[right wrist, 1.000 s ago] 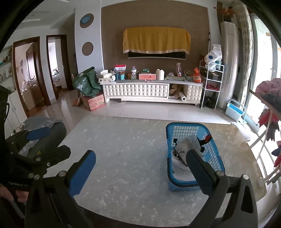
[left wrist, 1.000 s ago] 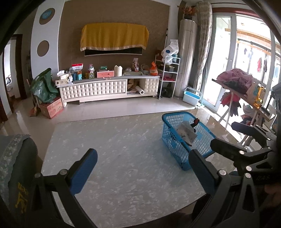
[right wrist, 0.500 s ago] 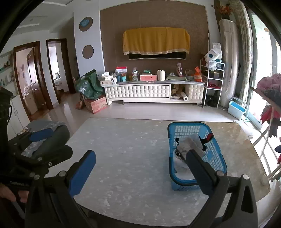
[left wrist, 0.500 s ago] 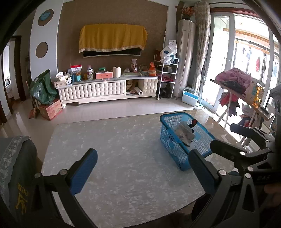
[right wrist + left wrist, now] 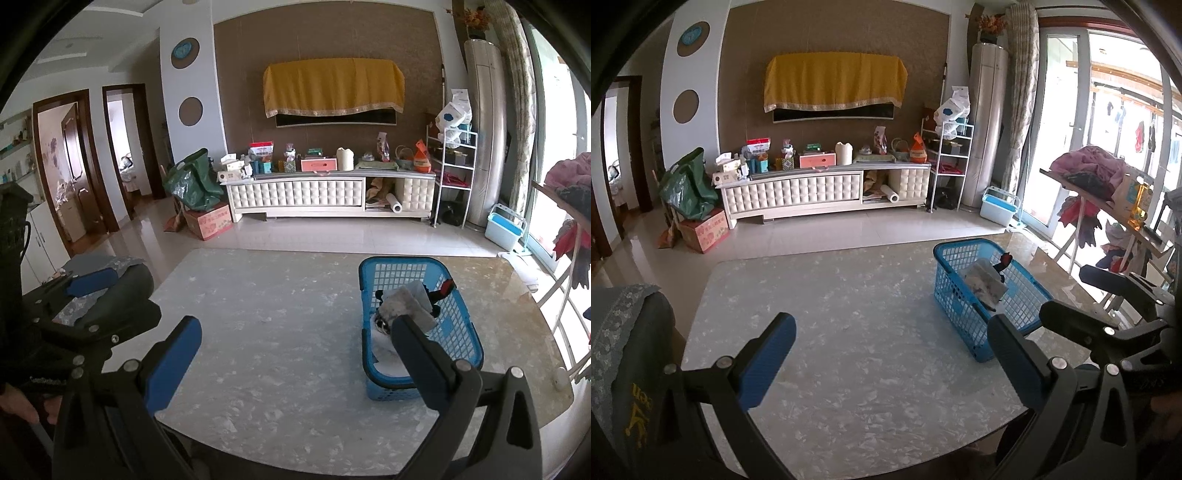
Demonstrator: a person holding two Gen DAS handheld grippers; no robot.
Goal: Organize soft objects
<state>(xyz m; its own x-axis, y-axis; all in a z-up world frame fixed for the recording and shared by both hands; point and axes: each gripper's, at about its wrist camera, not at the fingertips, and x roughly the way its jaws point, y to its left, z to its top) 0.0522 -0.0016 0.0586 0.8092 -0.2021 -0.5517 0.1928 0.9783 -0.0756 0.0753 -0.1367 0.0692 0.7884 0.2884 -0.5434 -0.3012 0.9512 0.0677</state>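
While held above the near edge of a pale marble table (image 5: 849, 332), left gripper (image 5: 890, 365) spread wide, blue-padded fingers (image 5: 768, 362) at lower left and lower right of the left wrist view, nothing between them. Right gripper (image 5: 291, 354) likewise spread wide and empty over the same tabletop, blue pads low in the right wrist view. Each tool also visible from the other camera: right gripper as a black frame at the right edge of the left wrist view, left gripper at the left edge of the right wrist view, with part of a hand (image 5: 18, 402) beneath it.

Blue plastic basket (image 5: 945, 291) standing on the table, right of centre in both views, near the table's right-hand edge. Inside it, soft objects (image 5: 404, 306): a grey-and-white fuzzy piece on top, something black with a red tip (image 5: 445, 286) poking up beside it, white material lower down. Exact kinds too small to tell.

Dark green fabric with a pale lace strip (image 5: 624, 339) at the lower left of the left wrist view. Beyond the table, a white cabinet (image 5: 325, 195) along the brown wall, a yellow cloth (image 5: 334, 85) draped above it, and a rack of clothes (image 5: 1097, 173) at the right by the window.
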